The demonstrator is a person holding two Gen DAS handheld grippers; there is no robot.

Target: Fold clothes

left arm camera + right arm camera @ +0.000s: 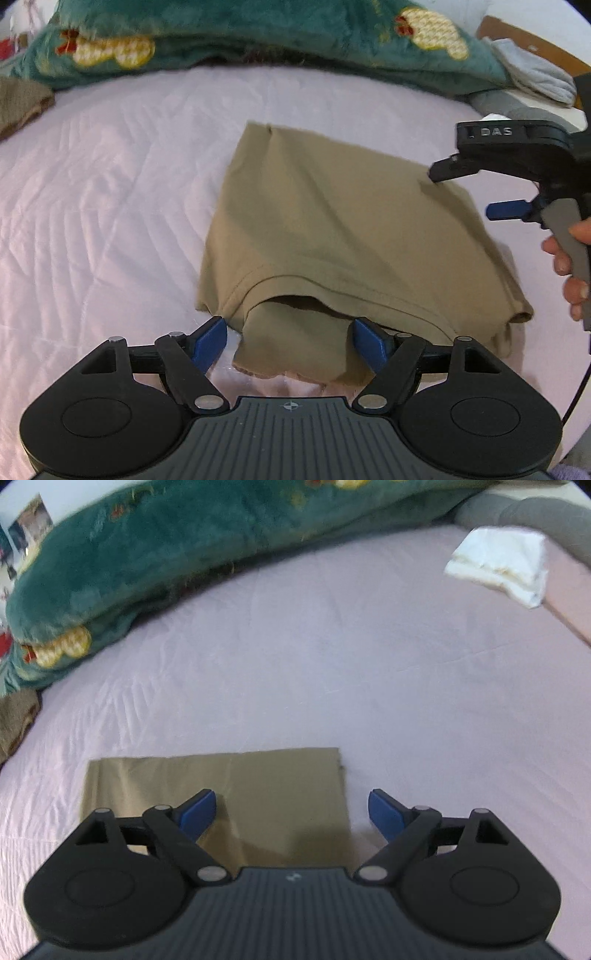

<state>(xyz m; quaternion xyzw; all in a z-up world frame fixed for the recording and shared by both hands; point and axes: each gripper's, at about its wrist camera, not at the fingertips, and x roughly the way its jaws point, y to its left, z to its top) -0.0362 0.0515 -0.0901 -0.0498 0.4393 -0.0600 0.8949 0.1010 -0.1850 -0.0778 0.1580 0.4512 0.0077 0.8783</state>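
A tan T-shirt (332, 229) lies folded into a rough rectangle on the pale pink bedsheet (110, 206). Its collar and a loose flap point toward the left wrist camera. My left gripper (290, 341) is open, its blue pads either side of that near flap without pressing it. In the same view the right gripper (465, 192), held by a hand, hovers over the shirt's right edge. In the right wrist view the right gripper (291, 812) is open above the tan T-shirt (273, 794), astride its right edge, with nothing gripped.
A large teal plush blanket (240, 37) with yellow patterns lies along the far side of the bed. A folded white cloth (502, 565) rests at the far right beside a grey bolster (535, 513). A brown garment (22, 103) sits at the left edge.
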